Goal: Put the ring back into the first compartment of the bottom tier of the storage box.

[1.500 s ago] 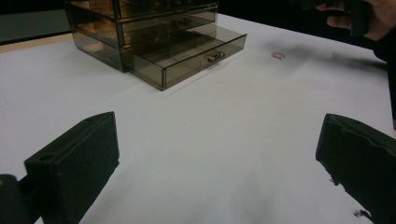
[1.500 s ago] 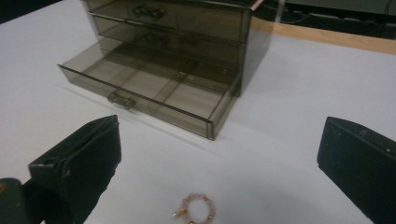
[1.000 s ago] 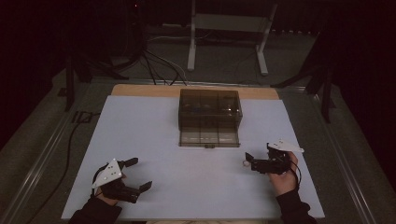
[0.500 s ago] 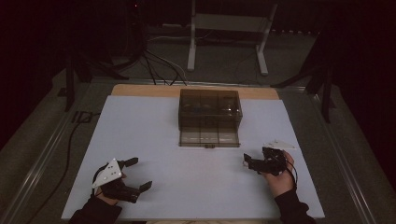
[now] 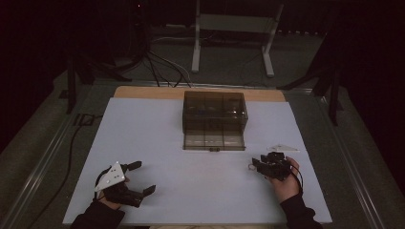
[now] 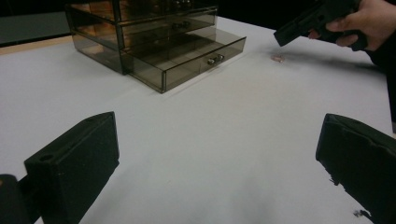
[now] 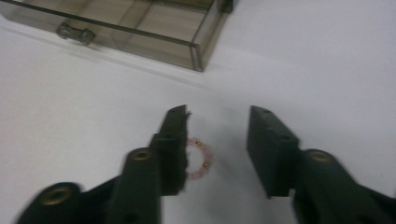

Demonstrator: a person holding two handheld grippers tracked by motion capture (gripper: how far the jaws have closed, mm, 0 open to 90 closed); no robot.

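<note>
Right now a white table top (image 5: 191, 143) is carrying everything, and near its far middle a smoky clear drawer box (image 5: 215, 112) is sitting with its bottom drawer (image 5: 213, 140) pulled out toward the person; the drawer's small metal knob (image 7: 74, 33) is showing in the right gripper view. Low at the left, the left gripper (image 5: 141, 177) is resting with its jaws spread wide and nothing between them, well apart from the box. At the right, the right gripper (image 5: 251, 166) is pointing down at the table, and a grey three-cornered plate (image 5: 282, 148) is lying on the white surface just beyond it. Its jaws have just been closing, yet a gap is showing between them, and they are not pressing on anything. Smallest of all, a little pink bead ring (image 7: 199, 158) is lying flat on the table between those jaws, tight against one of them and clear of the other, near the open drawer's front corner.

Judging by this, the pick-up of the ring is in hand. The next move is probably calling for the jaws to be closing fully on the thin ring at table level without pushing it sideways, then lifting it toward the open drawer.
</note>
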